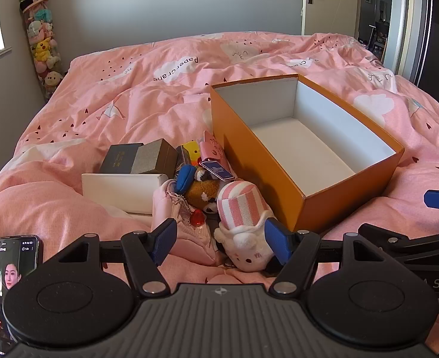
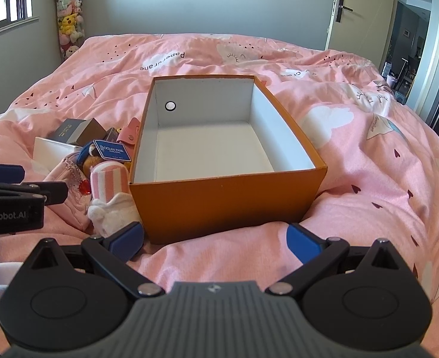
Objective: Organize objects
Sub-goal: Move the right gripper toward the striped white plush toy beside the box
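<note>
On pink printed duvet (image 2: pixel 368 179), open orange cardboard box (image 2: pixel 228 200) sitting empty, awaiting items. Clutter heaping at its nine o'clock; striped pink-white plush toy (image 1: pixel 243 217) lying nearest. Left gripper (image 1: pixel 219 241) spreading wide around it, right gripper (image 2: pixel 215 240) gaping, idling at box's six o'clock.

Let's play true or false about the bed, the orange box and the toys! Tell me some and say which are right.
1. The orange box has nothing in it. True.
2. The toys are piled on the box's right side. False: the pile, with the pink-striped plush, lies on its left.
3. Both grippers are open. True: the left gripper and right gripper have their jaws spread, holding nothing.
4. The bed cover is blue. False: it is pink with white clouds.
5. A phone with its screen on lies near the left gripper. True.
</note>
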The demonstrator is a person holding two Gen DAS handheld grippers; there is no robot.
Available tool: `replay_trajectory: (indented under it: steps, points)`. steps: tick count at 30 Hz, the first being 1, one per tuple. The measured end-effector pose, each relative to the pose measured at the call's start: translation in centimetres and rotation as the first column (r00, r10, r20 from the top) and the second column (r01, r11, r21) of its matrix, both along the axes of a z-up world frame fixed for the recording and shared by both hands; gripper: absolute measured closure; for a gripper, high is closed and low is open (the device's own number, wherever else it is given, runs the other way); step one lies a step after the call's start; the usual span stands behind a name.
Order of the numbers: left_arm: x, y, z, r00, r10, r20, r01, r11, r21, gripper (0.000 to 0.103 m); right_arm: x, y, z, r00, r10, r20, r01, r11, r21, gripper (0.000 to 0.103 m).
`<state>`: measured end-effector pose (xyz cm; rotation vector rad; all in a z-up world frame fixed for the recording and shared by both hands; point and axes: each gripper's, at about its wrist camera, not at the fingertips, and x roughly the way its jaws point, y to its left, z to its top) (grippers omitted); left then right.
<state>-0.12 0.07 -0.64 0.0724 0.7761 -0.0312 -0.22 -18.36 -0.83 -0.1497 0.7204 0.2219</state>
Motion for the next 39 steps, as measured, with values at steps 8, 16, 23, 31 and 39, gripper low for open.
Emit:
replay_trajectory:
  steps: [8,16,23,31,39]
  points:
    - [-0.1,-0.1,-0.1,1.0,-0.004,-0.002,0.004,1.0,0.0,0.023,0.0,-0.1,-0.1,1.0,-0.003,-0.003,0.003,1.0,0.001,0.001]
    - [-0.2,-0.3,-0.1,1.0,-0.011,-0.005,0.011,1.0,-0.003,0.023,0.0,-0.2,-0.1,1.0,-0.008,-0.008,0.008,1.0,-0.005,0.001]
    - [0.0,-0.4,-0.2,0.999,-0.044,-0.017,0.043,0.999,-0.012,0.024,0.4,0.0,-0.3,0.999,-0.018,-0.031,0.018,1.0,-0.014,0.001]
    - [0.1,0.3,0.2,0.994,-0.107,-0.026,0.106,0.992,-0.063,0.041,1.2,0.4,-0.5,0.997,0.017,-0.069,-0.017,1.0,0.001,0.002]
    - [1.4,2.6,0.6,0.992,-0.12,-0.049,0.114,0.988,-0.102,0.06,2.8,2.3,0.7,0.989,0.127,-0.072,-0.124,0.991,0.043,0.016]
